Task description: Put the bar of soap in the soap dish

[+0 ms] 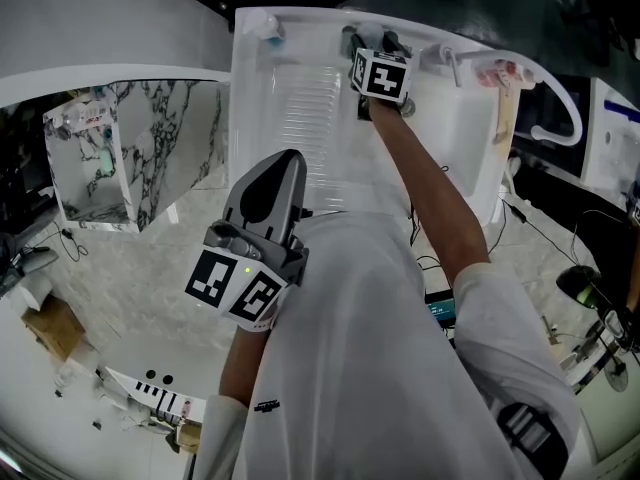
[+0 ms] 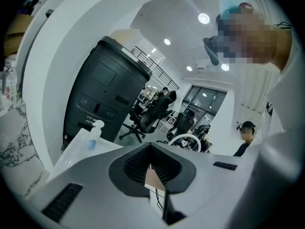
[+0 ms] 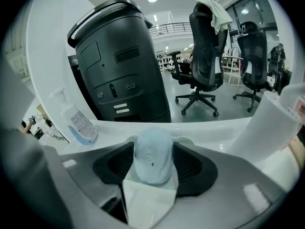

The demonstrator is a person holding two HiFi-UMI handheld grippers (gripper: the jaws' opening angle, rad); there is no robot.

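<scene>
Soap isn't placed yet. My right hand-held gripper (image 3: pixel 152 173) is clamped on the pale blue bar of soap (image 3: pixel 152 154), which stands upright between the jaws. I can't pick out the soap dish in any view, so I reckon finding it, the set-down and the release are all left to do. The right arm is stretched nearly straight, with that gripper (image 1: pixel 368 40) over the far end of the white sink (image 1: pixel 300 98). The left hand-held gripper (image 1: pixel 285 163) sits close to the torso, pointing forward, jaws together on nothing.
</scene>
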